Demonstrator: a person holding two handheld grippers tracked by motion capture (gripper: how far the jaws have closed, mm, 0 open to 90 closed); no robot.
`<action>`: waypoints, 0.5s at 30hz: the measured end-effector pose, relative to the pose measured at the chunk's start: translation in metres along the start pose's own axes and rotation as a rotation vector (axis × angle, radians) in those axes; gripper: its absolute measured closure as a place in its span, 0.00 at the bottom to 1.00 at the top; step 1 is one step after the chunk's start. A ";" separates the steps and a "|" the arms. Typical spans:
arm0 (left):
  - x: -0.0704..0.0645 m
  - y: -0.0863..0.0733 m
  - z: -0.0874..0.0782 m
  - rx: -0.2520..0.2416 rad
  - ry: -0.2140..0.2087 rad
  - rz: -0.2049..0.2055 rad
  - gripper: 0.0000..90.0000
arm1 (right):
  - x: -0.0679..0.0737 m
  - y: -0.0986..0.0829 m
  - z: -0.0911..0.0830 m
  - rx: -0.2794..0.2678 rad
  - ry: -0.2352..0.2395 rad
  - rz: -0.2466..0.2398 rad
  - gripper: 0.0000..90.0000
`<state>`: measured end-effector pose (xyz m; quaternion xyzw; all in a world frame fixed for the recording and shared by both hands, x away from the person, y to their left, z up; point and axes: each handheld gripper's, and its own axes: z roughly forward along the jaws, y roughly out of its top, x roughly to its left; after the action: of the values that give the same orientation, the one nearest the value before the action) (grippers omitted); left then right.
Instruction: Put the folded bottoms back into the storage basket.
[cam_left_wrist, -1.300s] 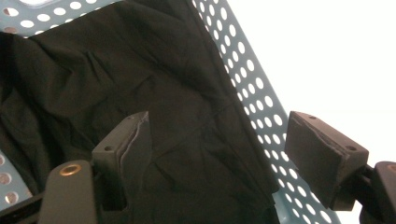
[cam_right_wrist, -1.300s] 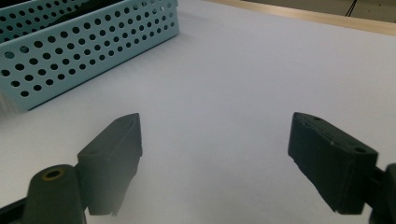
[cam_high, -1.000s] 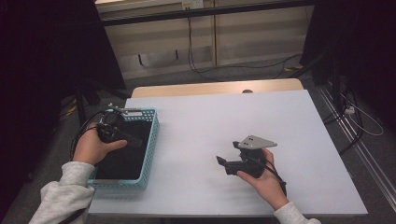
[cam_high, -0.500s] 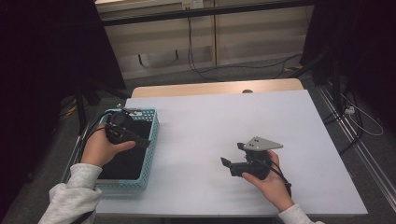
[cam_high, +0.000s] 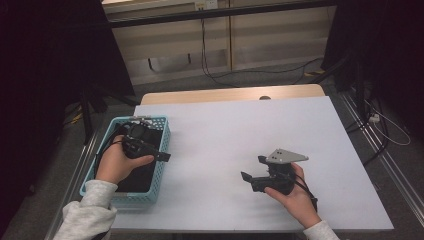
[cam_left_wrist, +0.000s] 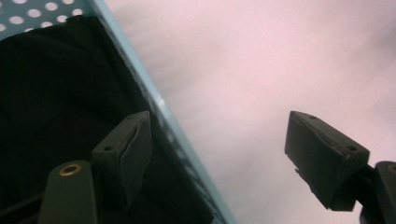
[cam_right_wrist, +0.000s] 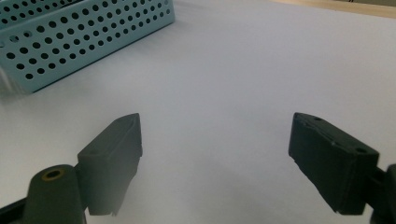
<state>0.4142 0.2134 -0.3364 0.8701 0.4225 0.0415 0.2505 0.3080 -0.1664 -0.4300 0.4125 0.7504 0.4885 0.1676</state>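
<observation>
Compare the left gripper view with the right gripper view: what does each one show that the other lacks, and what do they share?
The left gripper view looks into the blue basket at the black cloth inside, with the left gripper straddling the basket's rim. The right gripper view shows the basket's perforated outer wall from a distance and the right gripper over bare table. Both show open jaws holding nothing and the white table.
</observation>
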 end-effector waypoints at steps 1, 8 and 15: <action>-0.002 0.000 0.001 -0.003 -0.006 -0.018 0.26 | 0.000 0.000 0.000 0.000 0.001 -0.002 0.19; -0.007 -0.001 0.007 -0.005 -0.022 0.007 0.25 | -0.002 -0.002 -0.003 0.007 0.004 -0.003 0.19; -0.013 -0.004 0.012 -0.011 -0.042 0.016 0.25 | -0.005 -0.004 -0.006 0.016 0.005 -0.002 0.19</action>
<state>0.4064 0.2010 -0.3476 0.8726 0.4101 0.0277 0.2637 0.3048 -0.1744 -0.4310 0.4117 0.7552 0.4833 0.1629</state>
